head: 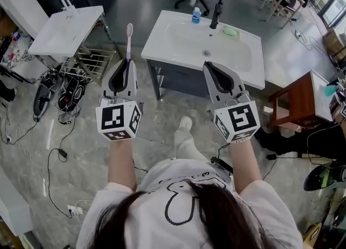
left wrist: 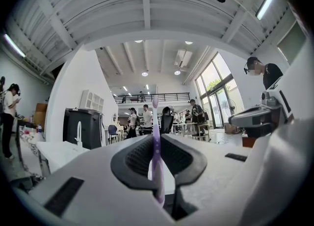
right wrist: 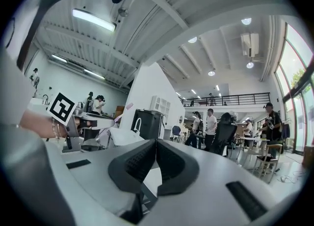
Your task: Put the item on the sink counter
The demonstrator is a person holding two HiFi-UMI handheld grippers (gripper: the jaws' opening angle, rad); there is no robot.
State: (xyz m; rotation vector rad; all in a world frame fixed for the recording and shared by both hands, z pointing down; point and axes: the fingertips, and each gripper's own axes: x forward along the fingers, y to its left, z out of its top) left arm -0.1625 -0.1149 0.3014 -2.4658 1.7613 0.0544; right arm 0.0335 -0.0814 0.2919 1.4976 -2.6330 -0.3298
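A pink-and-white toothbrush (head: 129, 39) stands upright, and my left gripper (head: 128, 64) is shut on its handle. In the left gripper view the toothbrush (left wrist: 155, 117) runs up between the pads of the left gripper (left wrist: 157, 139). My right gripper (head: 212, 67) is shut with nothing in it, its pads meeting in the right gripper view (right wrist: 155, 144). Both grippers hover over the floor just short of the white sink counter (head: 160, 37). The right one is at its front edge and the left one is off its left corner.
On the counter's far side stand a blue bottle (head: 196, 15), a black faucet (head: 216, 14) and a green soap (head: 231, 32). A second white sink unit (head: 65, 28) is at the left, with shoes and cables on the floor. A wooden side table (head: 300, 102) is at the right.
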